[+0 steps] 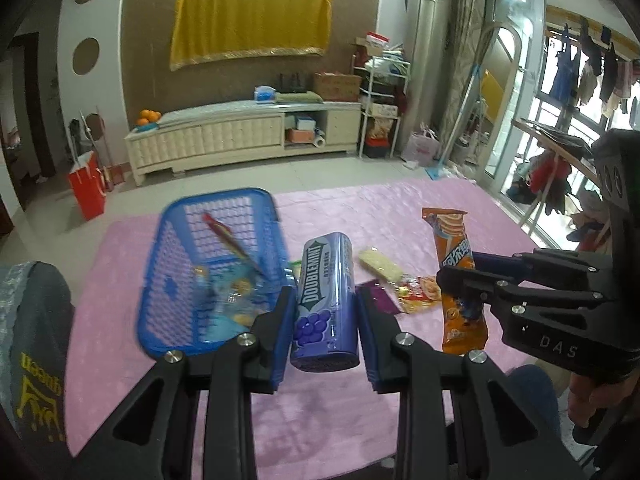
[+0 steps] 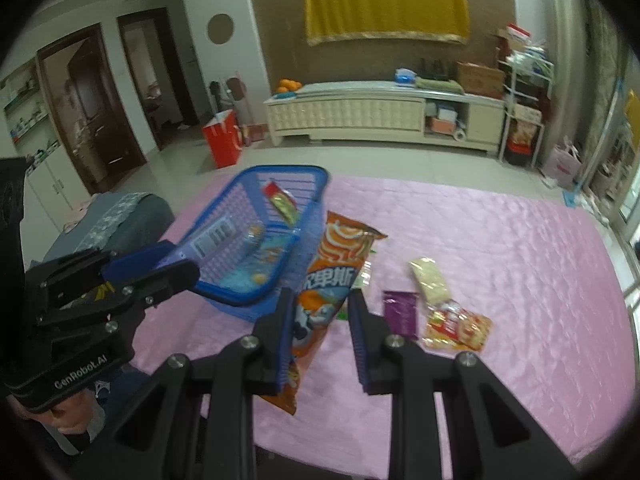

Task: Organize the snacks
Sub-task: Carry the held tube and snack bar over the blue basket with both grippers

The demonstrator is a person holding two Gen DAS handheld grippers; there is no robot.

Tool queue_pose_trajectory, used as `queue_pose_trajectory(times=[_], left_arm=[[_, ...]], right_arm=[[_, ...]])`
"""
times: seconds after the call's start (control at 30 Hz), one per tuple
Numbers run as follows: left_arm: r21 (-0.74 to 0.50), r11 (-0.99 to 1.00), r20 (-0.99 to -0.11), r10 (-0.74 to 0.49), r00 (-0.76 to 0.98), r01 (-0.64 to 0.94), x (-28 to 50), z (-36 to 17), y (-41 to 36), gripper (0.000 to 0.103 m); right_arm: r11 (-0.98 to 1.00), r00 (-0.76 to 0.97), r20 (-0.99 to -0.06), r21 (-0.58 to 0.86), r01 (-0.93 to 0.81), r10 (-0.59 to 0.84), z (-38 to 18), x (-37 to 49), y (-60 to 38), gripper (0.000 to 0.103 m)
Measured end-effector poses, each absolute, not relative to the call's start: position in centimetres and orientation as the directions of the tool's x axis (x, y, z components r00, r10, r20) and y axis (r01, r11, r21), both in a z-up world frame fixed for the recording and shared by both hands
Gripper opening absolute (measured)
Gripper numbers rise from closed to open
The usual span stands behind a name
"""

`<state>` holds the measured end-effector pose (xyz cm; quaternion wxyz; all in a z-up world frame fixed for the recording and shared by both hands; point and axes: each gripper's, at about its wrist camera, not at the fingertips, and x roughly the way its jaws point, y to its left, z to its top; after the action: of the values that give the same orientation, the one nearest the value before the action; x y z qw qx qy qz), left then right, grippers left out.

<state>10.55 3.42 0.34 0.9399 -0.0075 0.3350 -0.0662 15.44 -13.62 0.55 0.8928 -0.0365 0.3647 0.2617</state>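
My left gripper (image 1: pixel 325 300) is shut on a purple Doublemint can (image 1: pixel 326 300) and holds it beside the right side of the blue basket (image 1: pixel 176 272). The basket holds a red stick snack (image 1: pixel 228 240) and several flat packets. My right gripper (image 2: pixel 320 308) is shut on a long orange snack pack (image 2: pixel 332 276), lifted above the pink cloth. In the left wrist view the right gripper (image 1: pixel 460 280) holds the orange pack (image 1: pixel 460 272) to the right. In the right wrist view the left gripper (image 2: pixel 168 268) is over the basket (image 2: pixel 296 172); its can is hidden.
On the pink cloth (image 2: pixel 520 260) lie a beige bar (image 2: pixel 430 276), a purple sachet (image 2: pixel 400 312) and a red-yellow packet (image 2: pixel 460 326), right of the basket. A grey chair back (image 1: pixel 36 320) stands at the table's left. A cream TV cabinet (image 1: pixel 240 136) stands at the far wall.
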Motion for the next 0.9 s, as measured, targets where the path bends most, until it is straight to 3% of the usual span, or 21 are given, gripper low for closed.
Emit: queue_pose_trajectory(times=[0.47, 0.9], left_arm=[[-0.046, 0.997, -0.589, -0.075, 0.805, 0.059, 10.6, 2.1, 10.5, 0.028], [-0.098, 0.995, -0.646, -0.084, 0.759, 0.026, 15.0, -2.3, 14.1, 0.028]], right_arm=[[0.794, 0.551, -0.669, 0.098, -0.6, 0.499, 1.1, 17.0, -6.0, 0.031], [0.774, 0.483, -0.735, 0.087, -0.627, 0.475, -2.4, 20.5, -1.8, 0.031]])
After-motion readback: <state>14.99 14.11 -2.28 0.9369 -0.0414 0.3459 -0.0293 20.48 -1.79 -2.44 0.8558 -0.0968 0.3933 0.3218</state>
